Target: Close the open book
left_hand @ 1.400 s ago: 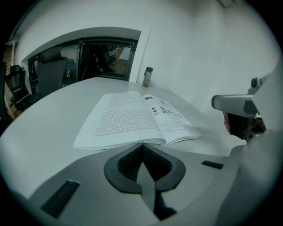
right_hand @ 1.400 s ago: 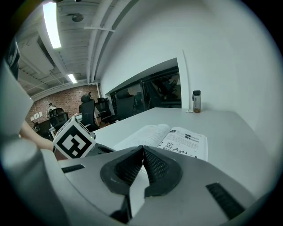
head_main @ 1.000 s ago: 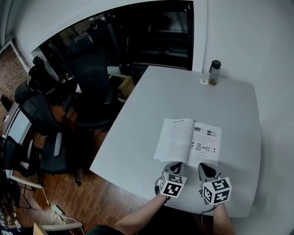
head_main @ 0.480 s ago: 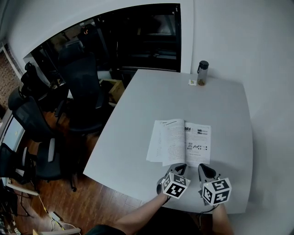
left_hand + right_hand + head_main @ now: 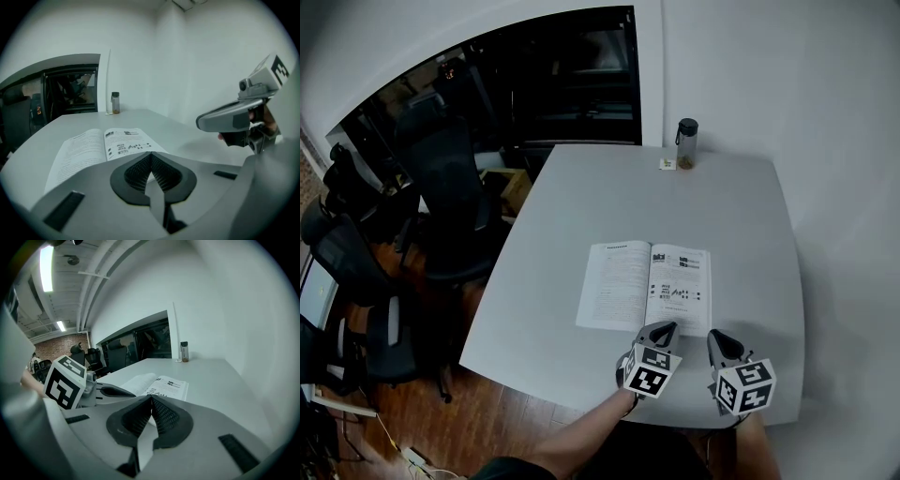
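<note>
Where the grey worktop [image 5: 750,244] nears the person, the left hand-held gripper [image 5: 662,329] and the right hand-held gripper [image 5: 716,337] are held side by side, each with its jaws pressed together on nothing. Just beyond their tips the open book [image 5: 644,287] lies flat, pages up, near the worktop's middle. At the far edge stand a dark-capped bottle [image 5: 686,142] and a small card [image 5: 667,164].

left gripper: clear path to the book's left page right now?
Probably yes. The left gripper hovers at the near edge of the open book, jaws shut and empty, with only bare table around it. The right gripper is off to the side, not blocking.
</note>
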{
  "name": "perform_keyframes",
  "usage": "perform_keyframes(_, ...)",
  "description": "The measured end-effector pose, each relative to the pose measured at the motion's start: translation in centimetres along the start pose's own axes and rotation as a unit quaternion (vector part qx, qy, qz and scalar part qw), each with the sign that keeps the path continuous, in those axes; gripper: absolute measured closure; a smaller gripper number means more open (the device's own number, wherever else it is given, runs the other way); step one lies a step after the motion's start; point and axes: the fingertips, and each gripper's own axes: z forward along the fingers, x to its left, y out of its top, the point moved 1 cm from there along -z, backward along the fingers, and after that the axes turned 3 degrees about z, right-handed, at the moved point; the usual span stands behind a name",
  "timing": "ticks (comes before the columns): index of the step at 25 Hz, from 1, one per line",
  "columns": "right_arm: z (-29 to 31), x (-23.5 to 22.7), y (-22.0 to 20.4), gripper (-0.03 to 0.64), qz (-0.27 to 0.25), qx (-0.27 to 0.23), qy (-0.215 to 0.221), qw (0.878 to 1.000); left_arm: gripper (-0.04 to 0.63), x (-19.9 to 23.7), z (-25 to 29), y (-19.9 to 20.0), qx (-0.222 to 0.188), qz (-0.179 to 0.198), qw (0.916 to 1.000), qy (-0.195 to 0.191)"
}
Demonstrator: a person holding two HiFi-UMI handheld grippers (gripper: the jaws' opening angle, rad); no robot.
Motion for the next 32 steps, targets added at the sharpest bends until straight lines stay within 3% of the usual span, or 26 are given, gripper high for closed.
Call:
perform_keyframes(7, 4.2, 3.6, 0.3, 0.612, -0.023, 0.012, 0.048, 0.999, 0.591, 7.5, -4.2, -3.9, 0.025, -0.044, 0.9955, 0.079)
perform_keyframes(12, 7.4, 5.3, 0.0, 0.612, -0.041, 0.035, 0.066, 0.996, 0.591, 14.0, -6.5, -6.9, 0.064, -0.076, 0.9861, 0.133)
perform_keyframes(16, 8.8, 5.3, -0.4, 0.612, -0.046, 0.052, 0.062, 0.996, 0.591, 17.3, -6.5, -8.5, 0.104, -0.1, 0.9774, 0.154)
perform_keyframes(22, 9.3, 5.2, -1.0, 0.612, -0.041, 0.062, 0.058, 0.996, 0.591, 16.9, -4.3, -10.6, 0.157, -0.124, 0.9738, 0.108)
perform_keyframes(32, 8.6, 3.2, -1.5, 0.612, -0.028, 0.065, 0.044, 0.997, 0.591, 13.6, -1.2, -7.9, 0.134, -0.115, 0.9812, 0.078)
